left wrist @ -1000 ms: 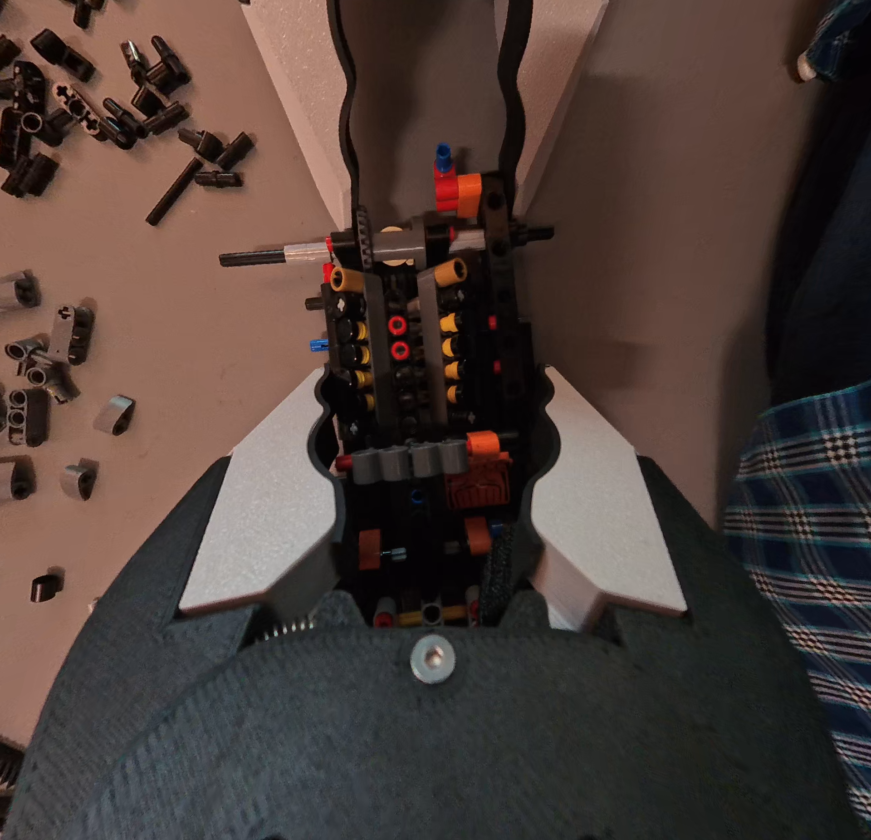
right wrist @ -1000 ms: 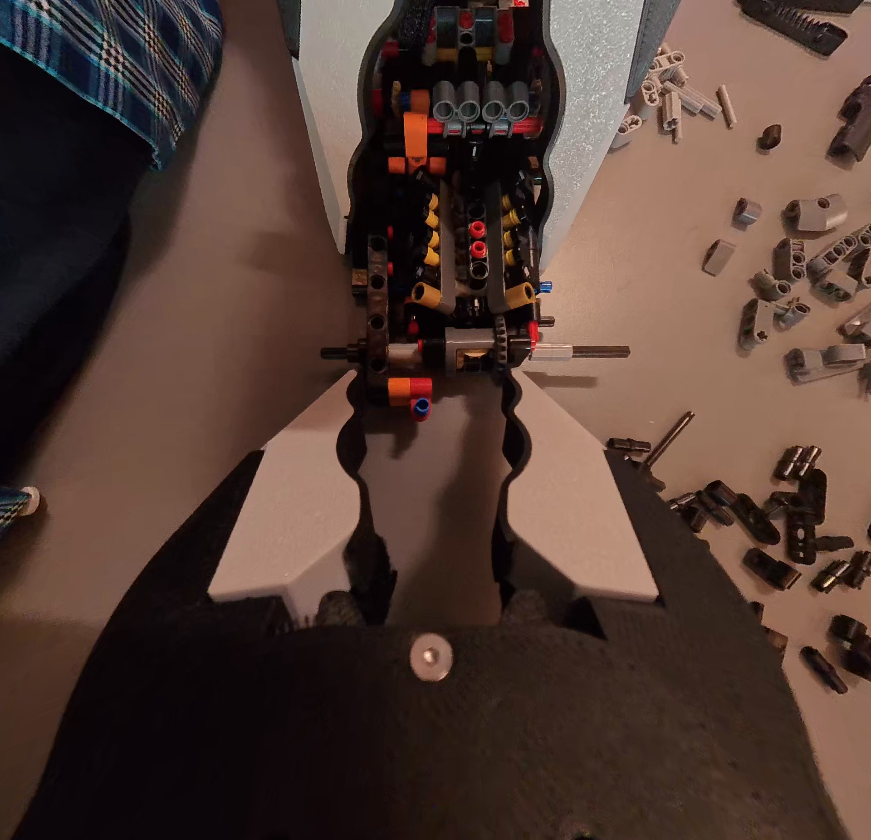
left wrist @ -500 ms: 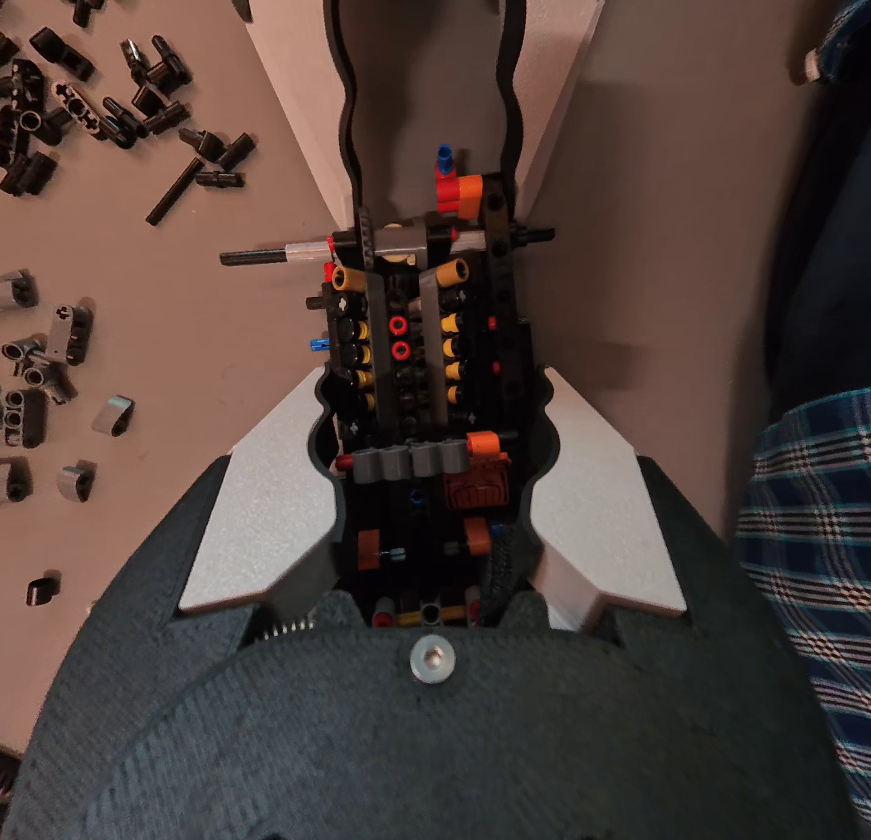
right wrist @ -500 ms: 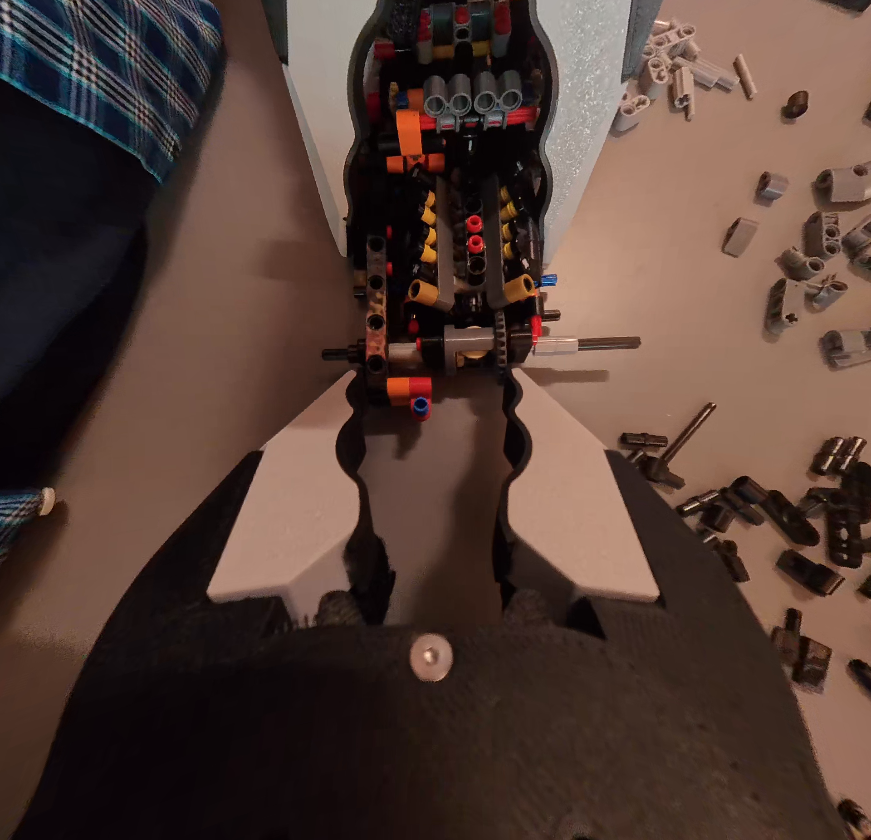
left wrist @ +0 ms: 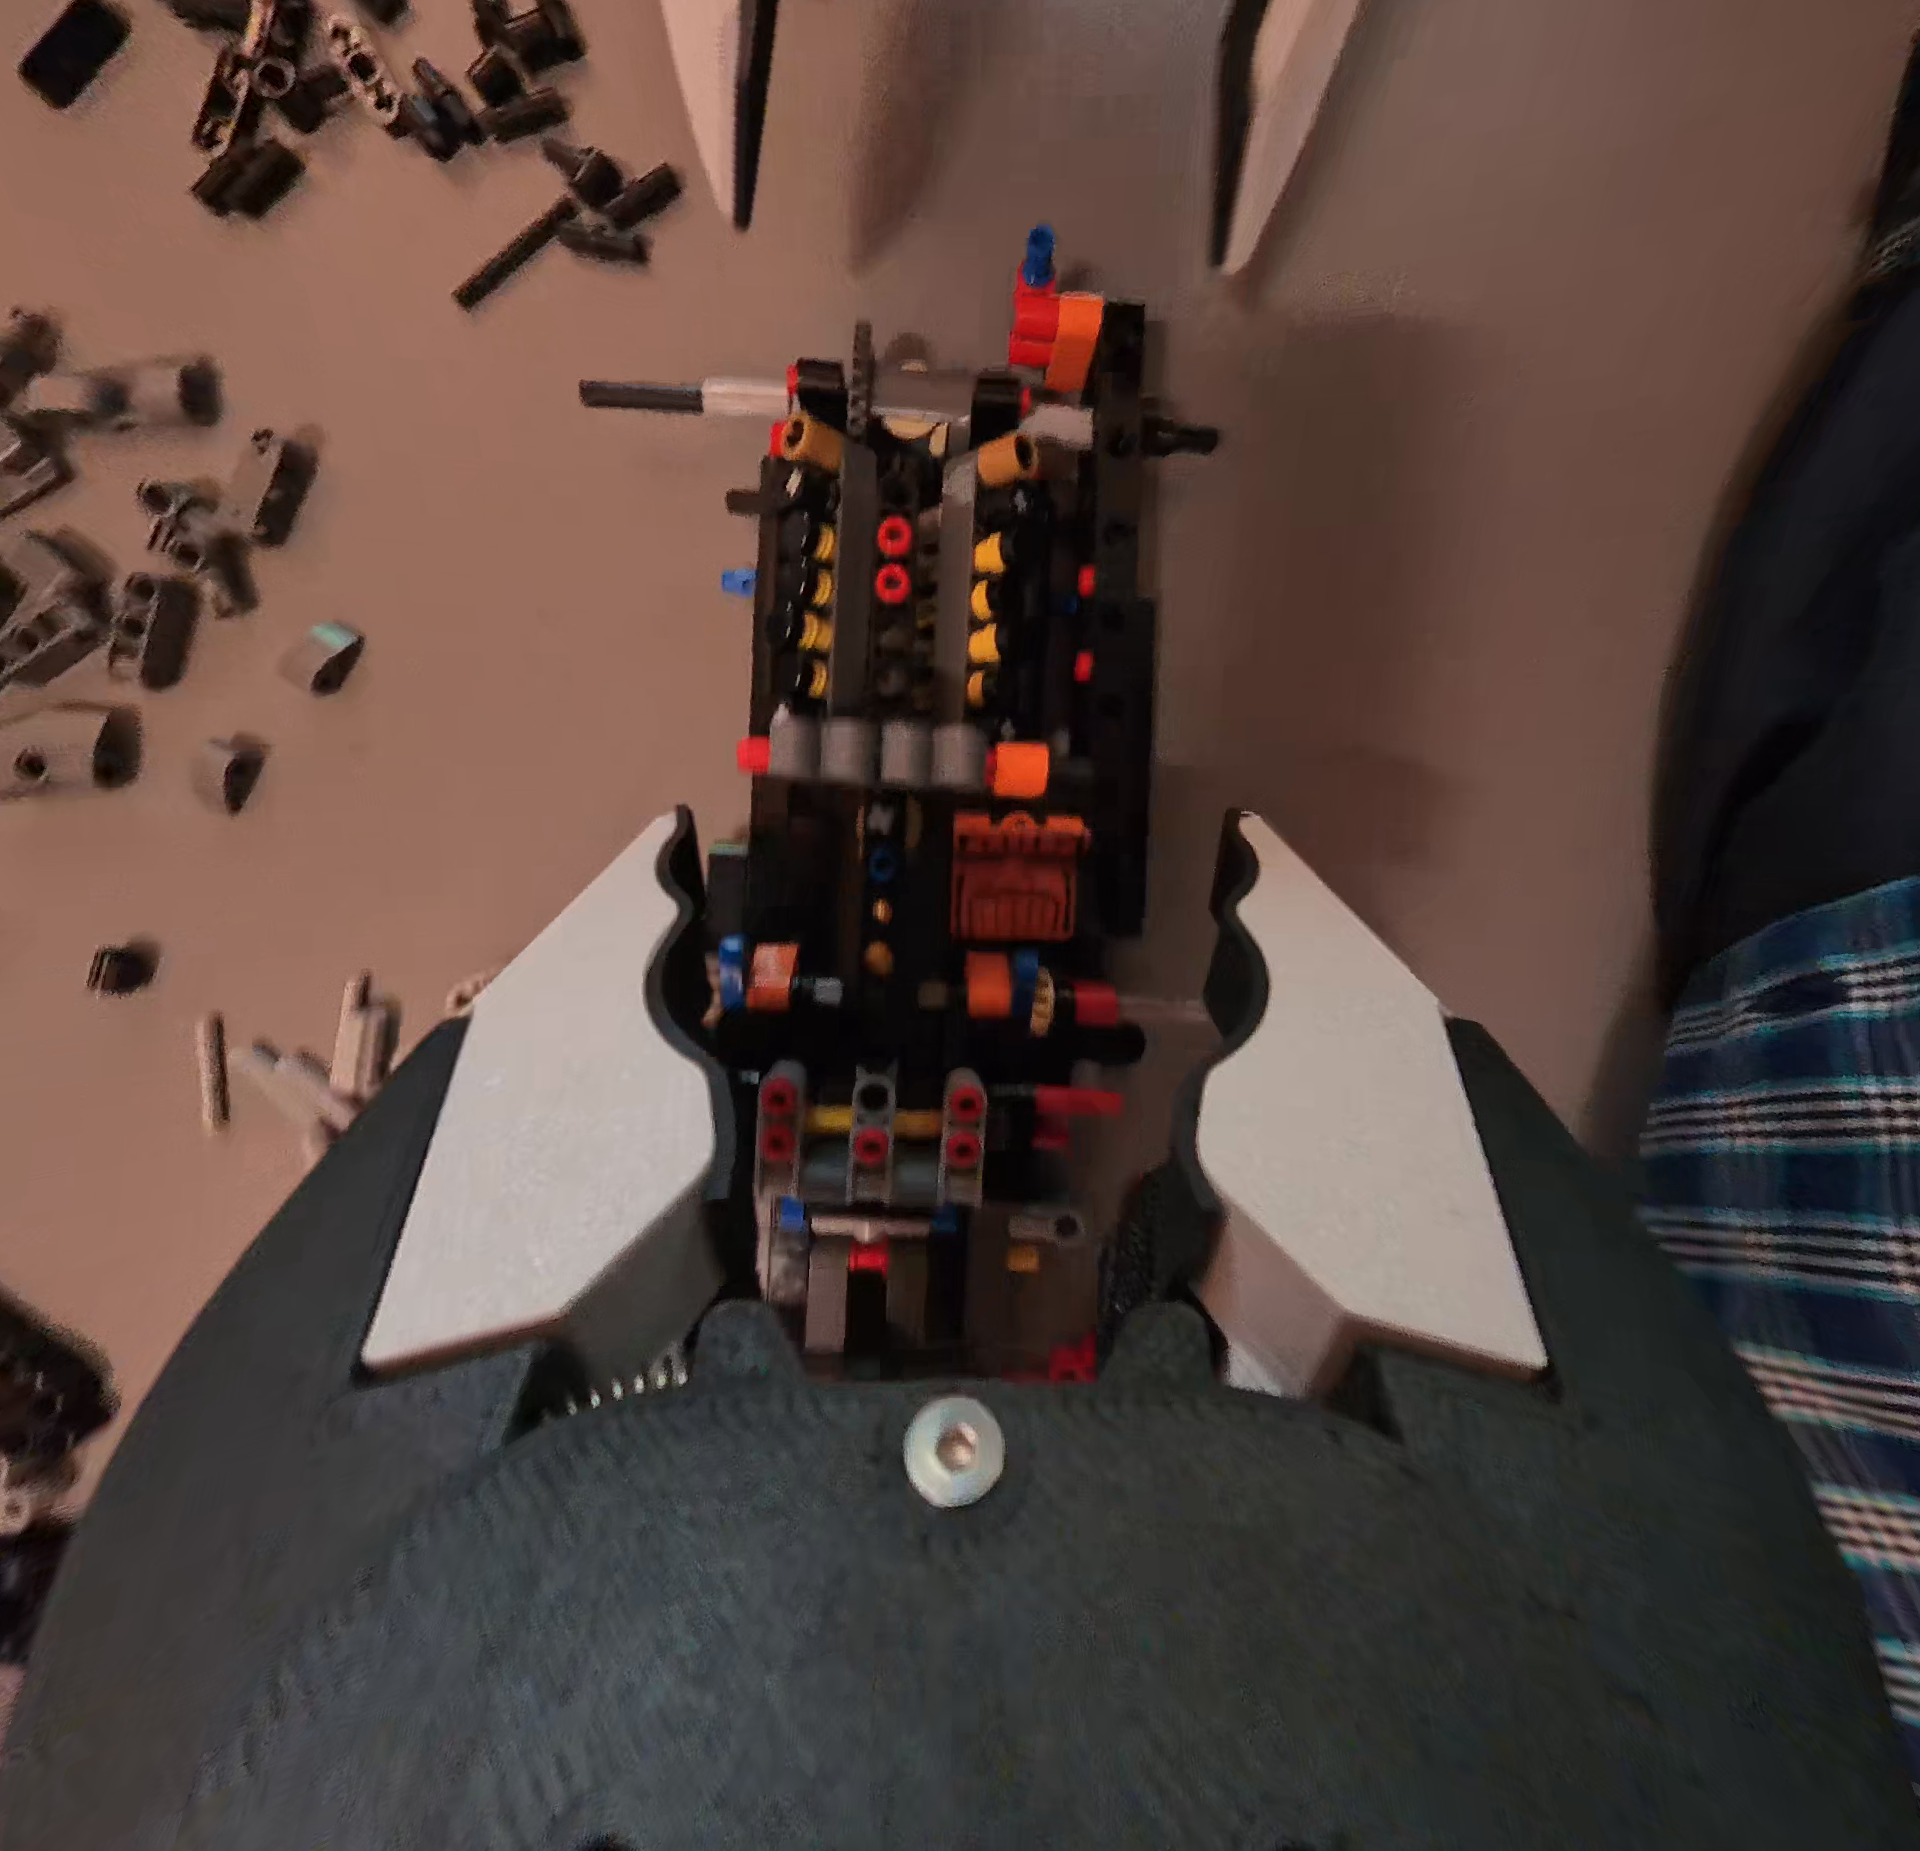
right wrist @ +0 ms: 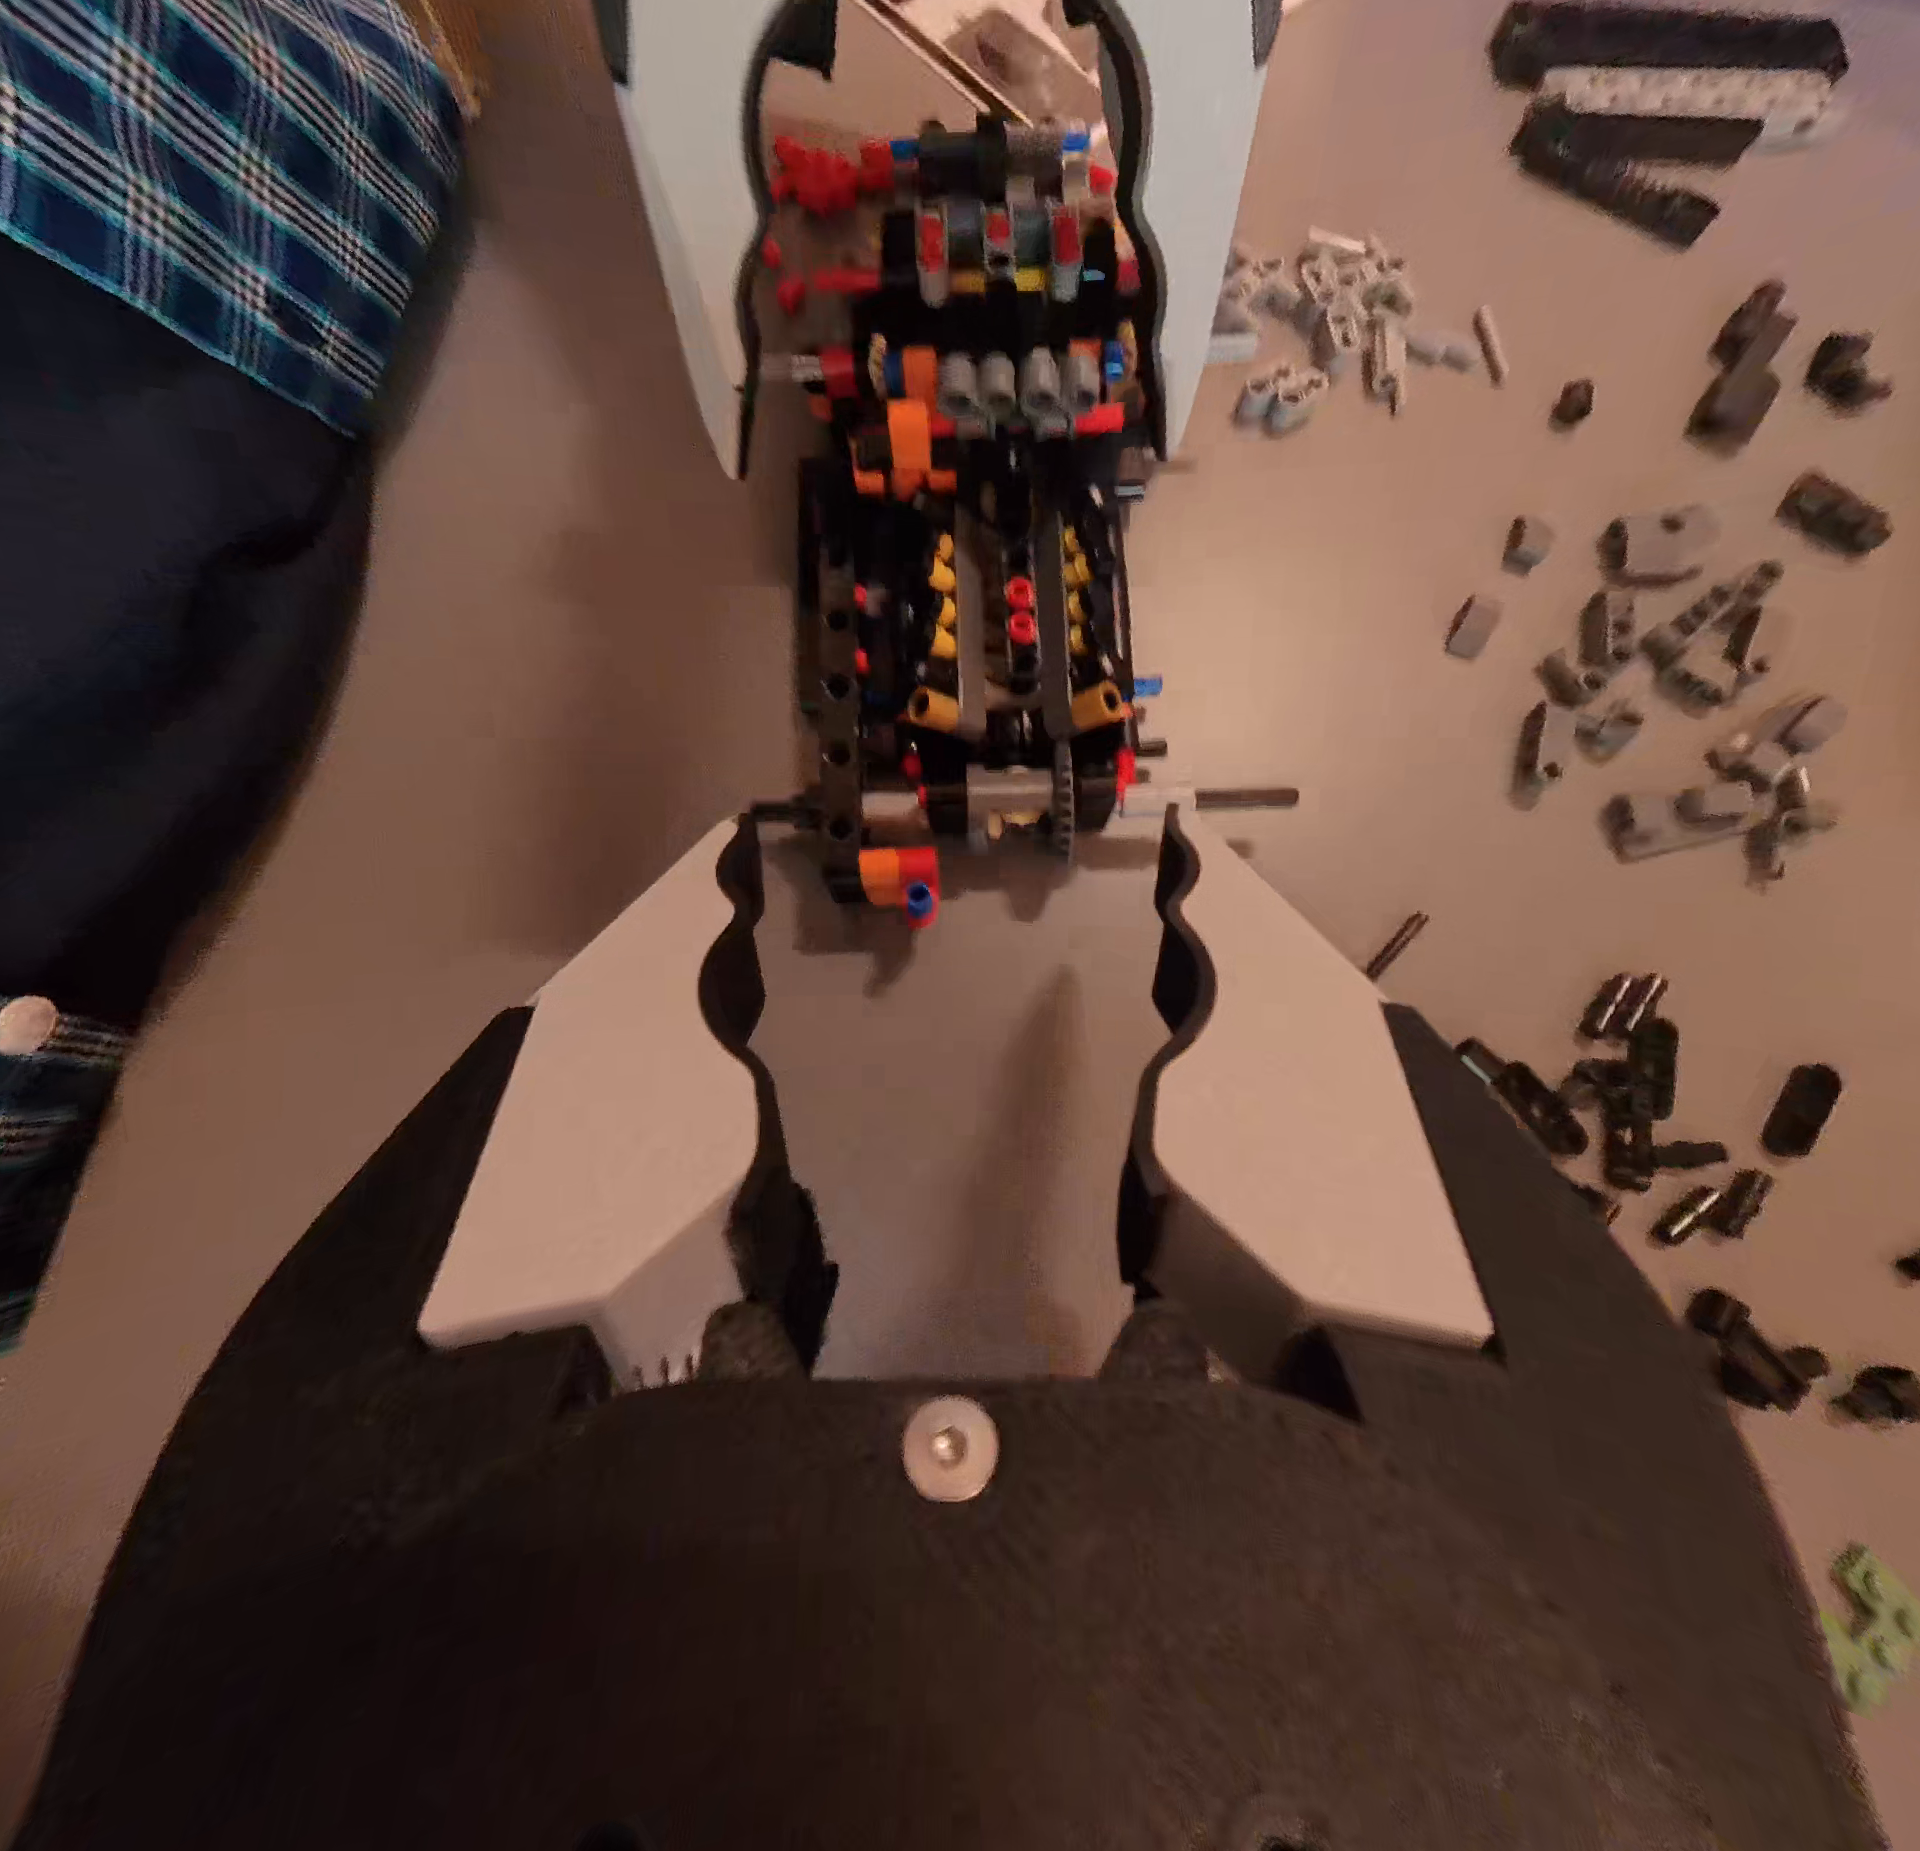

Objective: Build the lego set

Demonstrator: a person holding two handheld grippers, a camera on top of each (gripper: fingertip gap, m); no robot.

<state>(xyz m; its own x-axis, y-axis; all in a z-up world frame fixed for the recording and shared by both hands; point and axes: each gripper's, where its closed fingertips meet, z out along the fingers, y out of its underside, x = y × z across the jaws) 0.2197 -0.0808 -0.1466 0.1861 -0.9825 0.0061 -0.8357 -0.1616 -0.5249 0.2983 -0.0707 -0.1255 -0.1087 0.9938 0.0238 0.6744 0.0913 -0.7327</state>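
The long black lego model, with yellow, red and orange pins, lies on the tan table. My left gripper is open around its near end, and a strip of table shows between the model and the right finger. In the right wrist view the model runs away from my right gripper. That gripper is open, and the model's orange, red and blue end piece lies just between its fingertips. Each gripper also shows at the top of the other's view. Both views are blurred.
Loose black pins and grey connectors lie scattered left of the model. In the right wrist view they lie to the right, grey and black, with long beams beyond. A person's plaid sleeve is close by. Some 9 cm of space lies between my two pairs of fingers.
My left gripper has opened, let go of the model and drawn back along it. My right gripper has opened wider and pulled back a little. The model rests on the table.
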